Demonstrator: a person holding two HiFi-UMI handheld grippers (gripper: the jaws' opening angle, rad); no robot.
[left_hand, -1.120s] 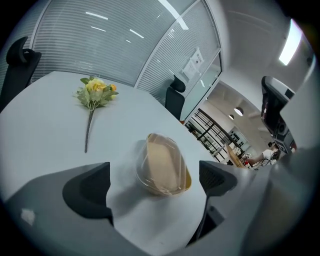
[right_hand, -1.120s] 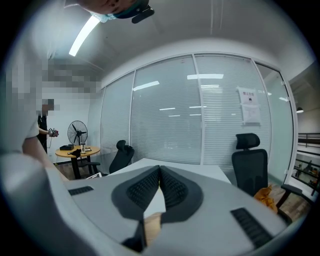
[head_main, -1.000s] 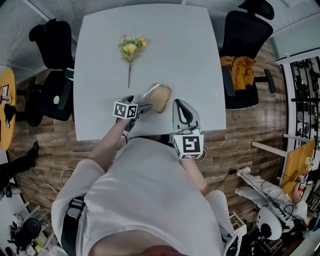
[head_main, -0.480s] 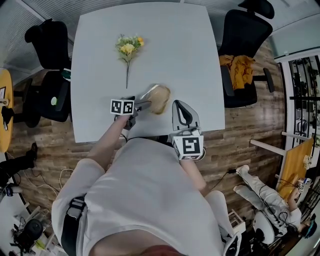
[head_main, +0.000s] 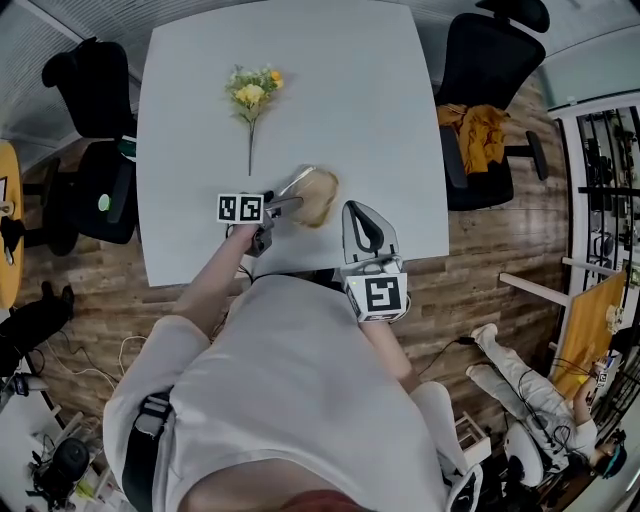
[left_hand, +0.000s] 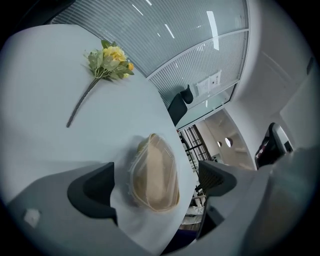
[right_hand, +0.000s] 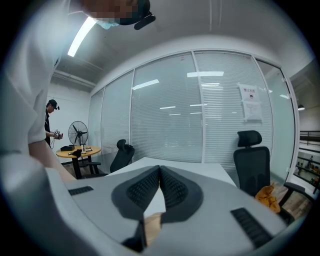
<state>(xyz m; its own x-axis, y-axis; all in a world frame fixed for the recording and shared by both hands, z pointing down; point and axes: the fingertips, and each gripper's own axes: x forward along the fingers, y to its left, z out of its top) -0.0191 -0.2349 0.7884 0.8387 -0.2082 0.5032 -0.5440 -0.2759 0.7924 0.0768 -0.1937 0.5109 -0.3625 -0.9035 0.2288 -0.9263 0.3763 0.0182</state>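
Clear plastic tub (head_main: 318, 198), tan inside, sits low-centre in the head view, near the worktop's (head_main: 340, 90) front edge. The left gripper (left_hand: 155, 176) has rolled and edged closer this last second, jaws apart, straddling the tub but not clamped (flower sprig (head_main: 250, 92) unmoved, upper left). The right gripper (right_hand: 160, 169) waits, jaws together on nothing.

No legible txt, nos. or brands in any view. Paper notice (right_hand: 251, 105) on glass wall (right_hand: 220, 120): reddish heading + body print, too small/blurred to read. Same sheet in left gripper view, equally illegible.
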